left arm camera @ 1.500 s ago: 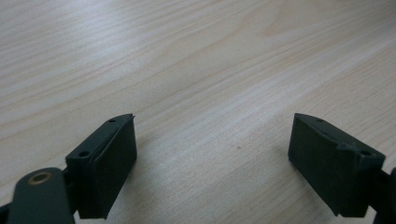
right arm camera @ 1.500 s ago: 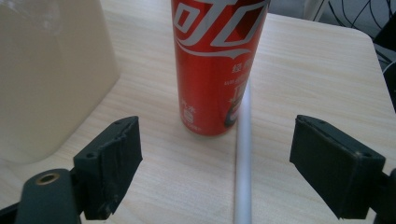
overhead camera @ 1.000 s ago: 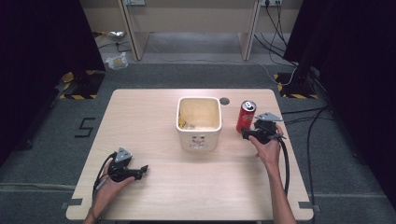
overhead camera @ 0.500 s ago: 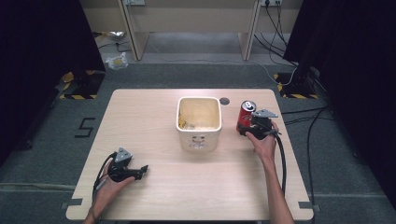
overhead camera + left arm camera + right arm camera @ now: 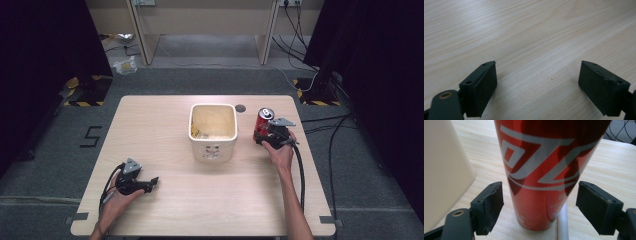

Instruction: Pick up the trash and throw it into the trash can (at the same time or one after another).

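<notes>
While the upright red aluminium drink can (image 5: 544, 170) stands on the pale wooden desk (image 5: 165, 125) at three o'clock of the cream square plastic tub (image 5: 213, 131), it is flanked by the spread jaws of the right claw (image 5: 539, 206), a gap being seen on either side. The can is seen near the desk's right edge in the high view. The left claw (image 5: 537, 82) is held spread over bare wood at seven o'clock of the tub.
</notes>
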### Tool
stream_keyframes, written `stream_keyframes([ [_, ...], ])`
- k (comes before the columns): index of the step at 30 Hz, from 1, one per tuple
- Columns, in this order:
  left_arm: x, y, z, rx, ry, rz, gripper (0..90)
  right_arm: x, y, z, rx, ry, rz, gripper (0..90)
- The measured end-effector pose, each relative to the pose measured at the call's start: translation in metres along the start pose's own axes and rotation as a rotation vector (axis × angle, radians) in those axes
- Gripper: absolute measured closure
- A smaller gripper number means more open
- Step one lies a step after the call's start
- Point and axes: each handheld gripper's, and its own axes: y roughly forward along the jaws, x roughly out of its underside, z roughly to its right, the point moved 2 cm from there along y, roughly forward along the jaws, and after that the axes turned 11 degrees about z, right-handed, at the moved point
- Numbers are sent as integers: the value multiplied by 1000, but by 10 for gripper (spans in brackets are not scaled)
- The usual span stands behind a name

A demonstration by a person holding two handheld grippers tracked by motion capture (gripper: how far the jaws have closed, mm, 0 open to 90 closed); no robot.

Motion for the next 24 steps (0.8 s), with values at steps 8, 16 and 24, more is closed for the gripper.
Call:
stream_keyframes([
  [8, 0, 0, 0, 0, 0, 0, 144, 7, 9, 2, -8, 20, -1, 313],
  [16, 0, 0, 0, 0, 0, 0, 145, 1, 1, 1, -7, 11, 25, 338],
  [24, 0, 0, 0, 0, 2, -1, 144, -15, -17, -3, -23, 9, 57, 339],
])
